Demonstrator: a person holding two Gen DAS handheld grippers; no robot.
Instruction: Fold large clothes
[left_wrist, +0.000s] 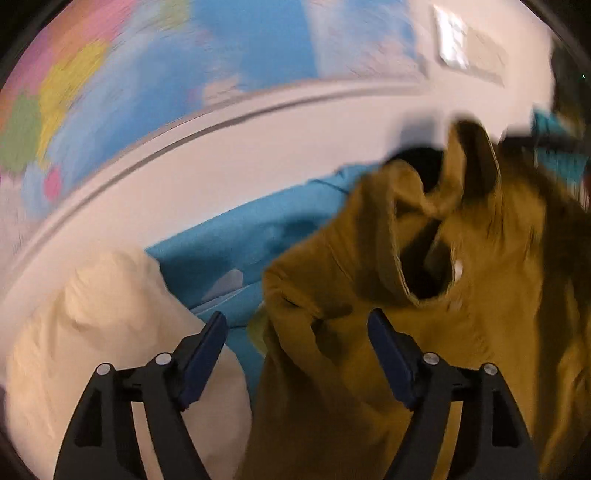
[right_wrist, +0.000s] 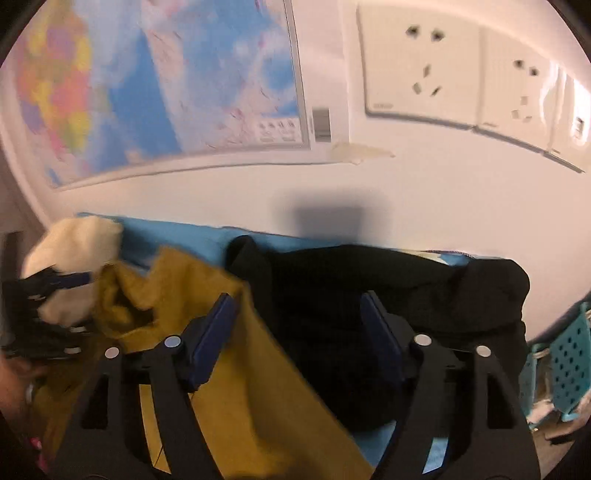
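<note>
A mustard-yellow garment (left_wrist: 424, 295) lies crumpled on a blue-covered surface (left_wrist: 236, 236); it also shows in the right wrist view (right_wrist: 236, 369). My left gripper (left_wrist: 297, 354) is open, with a fold of the yellow cloth between its jaws, not pinched. My right gripper (right_wrist: 295, 339) is open over the edge of the yellow garment and a black garment (right_wrist: 369, 302). The left gripper shows at the left edge of the right wrist view (right_wrist: 55, 295). A cream garment (left_wrist: 110, 332) lies at the left; it also shows in the right wrist view (right_wrist: 74, 243).
A white wall with a coloured map (right_wrist: 147, 85) and power sockets (right_wrist: 424, 70) stands right behind the surface. A turquoise perforated basket (right_wrist: 569, 358) sits at the far right. The black garment shows behind the yellow one in the left wrist view (left_wrist: 424, 162).
</note>
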